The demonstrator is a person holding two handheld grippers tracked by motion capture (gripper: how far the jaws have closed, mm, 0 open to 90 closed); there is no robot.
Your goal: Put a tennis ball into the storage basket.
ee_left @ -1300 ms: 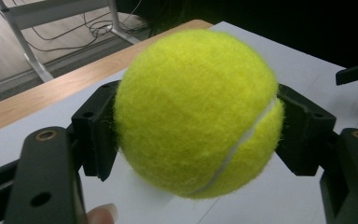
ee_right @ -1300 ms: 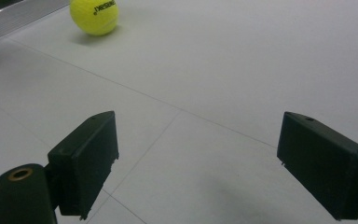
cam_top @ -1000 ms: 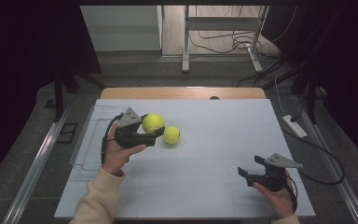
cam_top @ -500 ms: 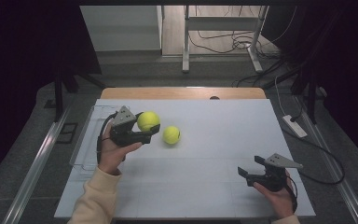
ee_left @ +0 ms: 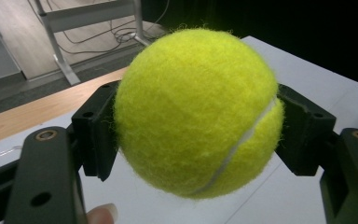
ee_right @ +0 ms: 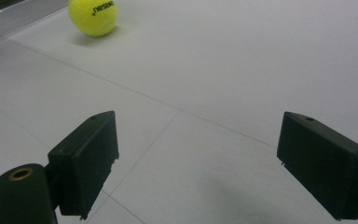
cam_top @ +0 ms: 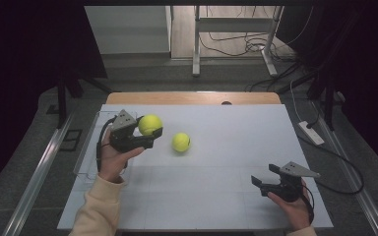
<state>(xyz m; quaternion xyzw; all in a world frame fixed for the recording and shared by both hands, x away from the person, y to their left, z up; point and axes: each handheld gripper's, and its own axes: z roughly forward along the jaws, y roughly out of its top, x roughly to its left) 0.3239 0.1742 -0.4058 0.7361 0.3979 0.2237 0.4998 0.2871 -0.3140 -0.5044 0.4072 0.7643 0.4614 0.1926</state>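
The left tool (cam_top: pixel 150 133) clamps one ball (cam_top: pixel 149 124) above the desk (cam_top: pixel 226 196), beside the clear tray (cam_top: pixel 86 157). Likely next: release it there. The right tool (cam_top: pixel 263 177) rests wide open, empty.

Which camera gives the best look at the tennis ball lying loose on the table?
The high view: the loose tennis ball sits whole on the white table, apart from the left gripper and its held ball. The right gripper view shows it small and far off, with printed lettering.
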